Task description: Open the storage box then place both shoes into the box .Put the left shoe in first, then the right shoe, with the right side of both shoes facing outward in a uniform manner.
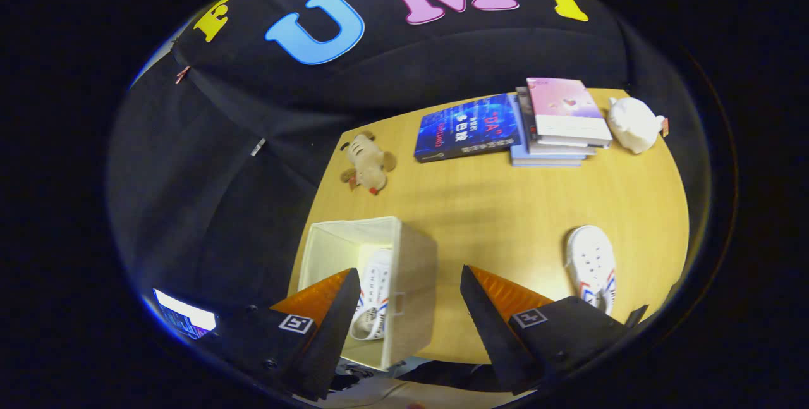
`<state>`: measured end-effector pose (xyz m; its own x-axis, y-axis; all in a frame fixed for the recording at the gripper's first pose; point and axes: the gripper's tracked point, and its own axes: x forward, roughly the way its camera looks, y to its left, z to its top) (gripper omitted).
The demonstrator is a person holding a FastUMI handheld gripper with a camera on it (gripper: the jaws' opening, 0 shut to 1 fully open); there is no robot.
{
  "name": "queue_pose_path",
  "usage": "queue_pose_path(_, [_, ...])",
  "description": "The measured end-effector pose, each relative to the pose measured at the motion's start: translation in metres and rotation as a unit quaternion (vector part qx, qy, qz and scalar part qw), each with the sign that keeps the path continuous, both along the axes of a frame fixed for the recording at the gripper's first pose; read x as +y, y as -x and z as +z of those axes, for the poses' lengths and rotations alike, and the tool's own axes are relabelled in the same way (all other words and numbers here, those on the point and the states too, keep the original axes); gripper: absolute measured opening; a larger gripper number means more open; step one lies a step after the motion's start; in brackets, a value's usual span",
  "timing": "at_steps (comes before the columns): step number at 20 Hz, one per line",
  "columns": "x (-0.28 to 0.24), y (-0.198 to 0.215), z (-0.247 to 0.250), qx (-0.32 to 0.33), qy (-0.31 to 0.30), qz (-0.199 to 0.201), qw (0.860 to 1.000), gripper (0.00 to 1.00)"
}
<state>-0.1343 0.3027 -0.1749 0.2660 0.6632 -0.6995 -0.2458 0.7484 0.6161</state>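
Storage box (414, 282) open on counter (505, 207), one shoe (373, 295) inside; second shoe (591, 263) beside; tool (404, 308) spread, empty.

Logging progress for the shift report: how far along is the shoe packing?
Done: the storage box is open, with one shoe inside. In hand: nothing; the gripper is open and empty above the box. Left: the second shoe lies on the table.

We see one shoe (374, 295) in the box (414, 282) lower left, other shoe (592, 267) lower right on table (499, 207), books (512, 121) upper right, gripper (407, 323) fingers apart at bottom.
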Motion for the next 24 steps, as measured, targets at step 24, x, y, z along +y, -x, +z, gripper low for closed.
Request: queue_pose_path(24, [-0.207,0.020,-0.247,0.084,0.138,0.131,0.978,0.92])
